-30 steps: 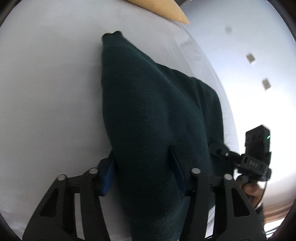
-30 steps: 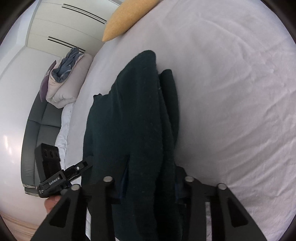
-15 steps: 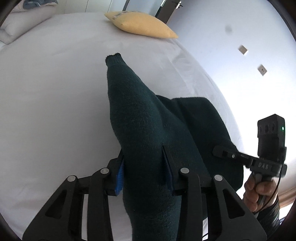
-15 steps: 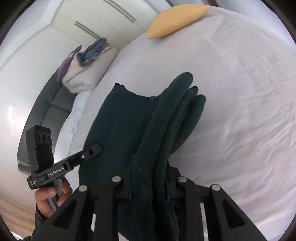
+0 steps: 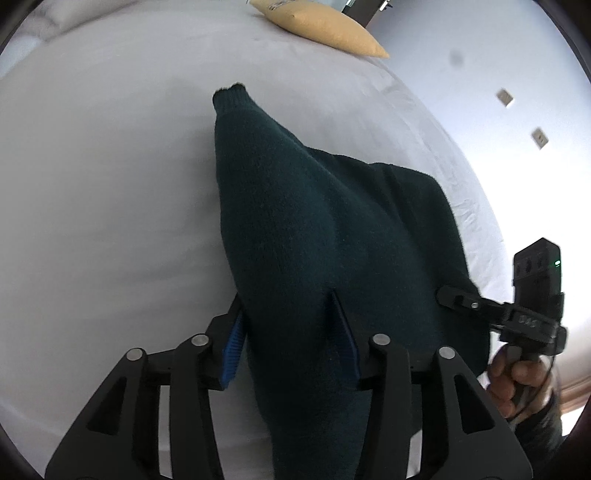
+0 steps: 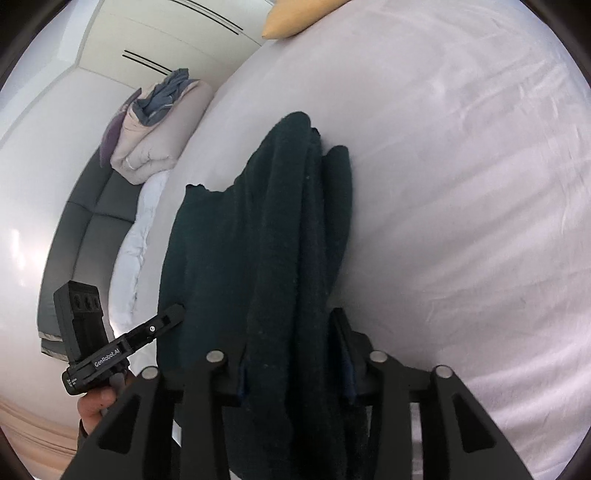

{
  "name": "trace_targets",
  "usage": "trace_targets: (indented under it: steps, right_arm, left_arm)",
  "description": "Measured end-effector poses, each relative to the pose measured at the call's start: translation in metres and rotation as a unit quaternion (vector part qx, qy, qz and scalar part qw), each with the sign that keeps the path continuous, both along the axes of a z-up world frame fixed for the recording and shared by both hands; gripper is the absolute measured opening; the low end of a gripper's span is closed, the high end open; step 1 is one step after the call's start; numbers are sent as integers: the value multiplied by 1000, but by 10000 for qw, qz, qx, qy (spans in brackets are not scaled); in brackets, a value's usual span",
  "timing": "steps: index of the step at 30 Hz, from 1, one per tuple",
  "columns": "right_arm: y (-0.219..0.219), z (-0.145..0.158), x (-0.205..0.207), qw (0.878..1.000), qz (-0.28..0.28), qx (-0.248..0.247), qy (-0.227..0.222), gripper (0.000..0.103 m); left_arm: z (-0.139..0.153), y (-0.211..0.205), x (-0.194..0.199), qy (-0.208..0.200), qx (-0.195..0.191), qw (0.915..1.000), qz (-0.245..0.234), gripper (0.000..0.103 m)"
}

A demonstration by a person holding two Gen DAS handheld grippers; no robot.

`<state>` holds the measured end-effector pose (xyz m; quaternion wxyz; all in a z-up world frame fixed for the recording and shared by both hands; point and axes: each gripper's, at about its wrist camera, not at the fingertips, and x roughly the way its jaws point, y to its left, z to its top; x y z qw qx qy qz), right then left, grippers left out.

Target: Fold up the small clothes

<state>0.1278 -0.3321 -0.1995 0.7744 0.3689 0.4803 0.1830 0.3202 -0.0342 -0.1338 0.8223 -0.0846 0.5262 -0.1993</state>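
A dark green knit sweater (image 5: 314,240) is stretched between both grippers above a white bed. My left gripper (image 5: 288,325) is shut on one bunched edge of it, the cloth filling the gap between the blue pads. My right gripper (image 6: 295,347) is shut on the other edge, where the sweater (image 6: 280,229) hangs in thick folds. The far part of the sweater rests on the sheet, with a ribbed cuff (image 5: 229,94) pointing away. Each gripper shows in the other's view: the right one (image 5: 461,299) at the right, the left one (image 6: 162,325) at the lower left.
The white bedsheet (image 6: 461,184) spreads to all sides. A yellow pillow (image 5: 321,26) lies at the far end. A folded pinkish duvet with a grey-blue garment on it (image 6: 155,122) sits on a grey sofa (image 6: 85,229) to the left, before white wardrobe doors.
Both grippers tilted up half a second ago, lifting the sweater off the sheet, and have come back down towards the bed. Both stay shut on the sweater throughout.
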Motion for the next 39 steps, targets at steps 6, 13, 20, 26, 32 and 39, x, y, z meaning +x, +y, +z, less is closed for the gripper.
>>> trace_targets:
  steps: [6, 13, 20, 26, 32, 39]
  right_arm:
    - [-4, 22, -20, 9992, -216, -290, -144, 53]
    - [5, 92, -60, 9839, -695, -1259, -1057, 78]
    - [23, 163, -121, 9397, -1307, -2183, -2283, 103]
    - [37, 224, -172, 8808, -1881, -2835, -3291, 103]
    - [38, 251, -187, 8801, -1823, -2998, -3199, 103]
    - [54, 247, -201, 8935, -1414, -3430, -2530, 103]
  left_arm:
    - [25, -9, -30, -746, 783, 9936, 340, 53]
    - [109, -17, -113, -2565, 1901, 9417, 1058, 102]
    - [174, -26, -196, -3801, 2101, 8909, 1329, 103]
    - [213, 1, -234, -3466, 1612, 9108, 1562, 103]
    - [226, 4, -252, -3270, 1767, 9147, 1588, 103]
    - [186, 4, -249, -2262, 1391, 9544, 1366, 103]
